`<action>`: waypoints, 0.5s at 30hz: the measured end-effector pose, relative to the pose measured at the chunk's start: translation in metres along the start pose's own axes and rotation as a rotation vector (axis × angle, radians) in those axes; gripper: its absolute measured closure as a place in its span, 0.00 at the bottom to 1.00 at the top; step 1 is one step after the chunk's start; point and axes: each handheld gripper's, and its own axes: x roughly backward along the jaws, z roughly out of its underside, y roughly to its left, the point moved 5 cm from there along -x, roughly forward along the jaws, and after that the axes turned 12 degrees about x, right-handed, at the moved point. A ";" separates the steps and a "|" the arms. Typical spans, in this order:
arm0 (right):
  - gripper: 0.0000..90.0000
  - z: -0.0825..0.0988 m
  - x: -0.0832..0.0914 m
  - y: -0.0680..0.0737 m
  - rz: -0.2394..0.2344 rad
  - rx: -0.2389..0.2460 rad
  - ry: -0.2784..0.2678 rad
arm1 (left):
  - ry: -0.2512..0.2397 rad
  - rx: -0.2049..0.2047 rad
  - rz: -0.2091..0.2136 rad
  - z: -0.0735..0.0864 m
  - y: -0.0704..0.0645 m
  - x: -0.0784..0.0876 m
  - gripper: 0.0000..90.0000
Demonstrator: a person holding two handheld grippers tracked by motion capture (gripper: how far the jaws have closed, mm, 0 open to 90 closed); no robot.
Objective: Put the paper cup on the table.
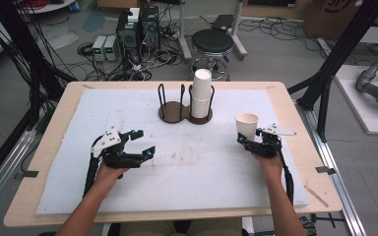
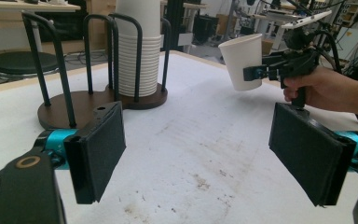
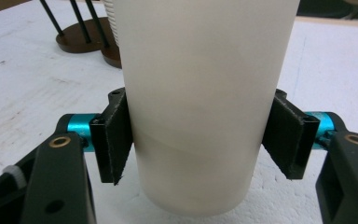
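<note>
A single white paper cup [image 1: 246,125] stands upright at the right of the white mat, and my right gripper [image 1: 249,136] is shut on its lower half. In the right gripper view both pads [image 3: 114,140] press the cup's [image 3: 200,93] sides. I cannot tell whether its base touches the mat. A stack of white cups [image 1: 202,93] sits in the right ring of a dark wire cup holder [image 1: 172,112] at the back centre; the holder's left ring is empty. My left gripper [image 1: 144,143] hovers open over the mat at the left, with nothing between its pads [image 2: 98,154].
The white mat [image 1: 187,167] covers most of the wooden table [image 1: 295,128]. Behind the table, on the floor, are a black stool [image 1: 212,42], computer boxes [image 1: 138,29] and cables. Black frame posts rise at both sides.
</note>
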 end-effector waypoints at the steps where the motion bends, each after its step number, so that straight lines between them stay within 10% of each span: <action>1: 0.36 0.000 -0.001 0.000 0.003 -0.006 0.021 | 0.000 0.000 -0.001 0.000 0.000 0.000 0.20; 15: 0.36 0.001 -0.007 0.004 0.010 0.053 0.164 | 0.005 0.000 -0.006 0.000 0.002 0.001 0.21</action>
